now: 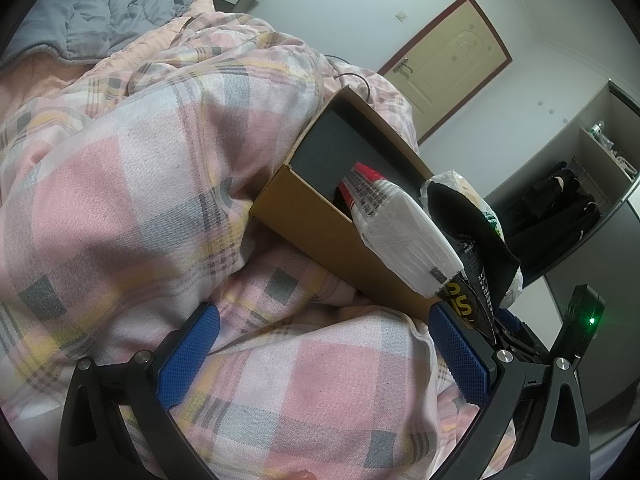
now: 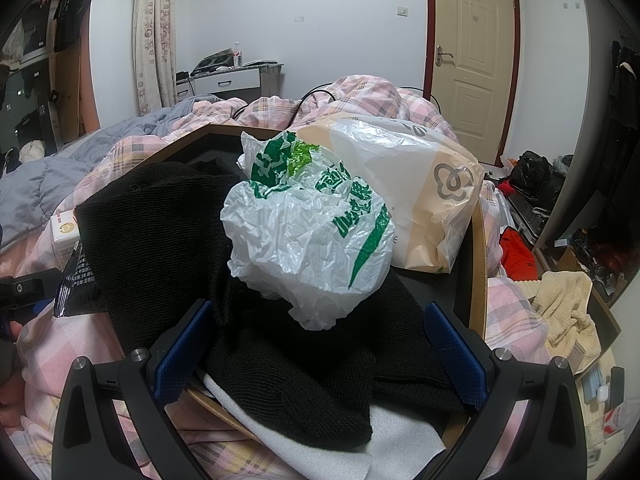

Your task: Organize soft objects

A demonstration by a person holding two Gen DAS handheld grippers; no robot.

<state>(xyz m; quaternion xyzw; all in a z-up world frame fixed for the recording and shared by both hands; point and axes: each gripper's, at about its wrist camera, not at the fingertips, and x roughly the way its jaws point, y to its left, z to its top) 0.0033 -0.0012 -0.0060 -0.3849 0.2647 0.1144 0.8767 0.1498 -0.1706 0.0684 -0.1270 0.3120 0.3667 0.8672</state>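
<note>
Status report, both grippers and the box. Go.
Left gripper open, empty, over the plaid quilt. Right gripper open, empty, above the black knit. Cardboard box holds the crumpled plastic bag and tissue pack. Nothing blocking.

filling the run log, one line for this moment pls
left gripper: open, over quilt | right gripper: open, empty | box: black knit, crumpled bag, tissue pack

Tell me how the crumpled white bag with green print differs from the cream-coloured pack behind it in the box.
The white and green bag is crumpled into a loose ball; the cream pack keeps a fuller, smoother, blocky shape. The bag carries green lettering, the pack a grey flower-like logo. The bag sits on the black knit cloth; the pack lies farther back. Both are plastic-wrapped and rest in the cardboard box.
</note>
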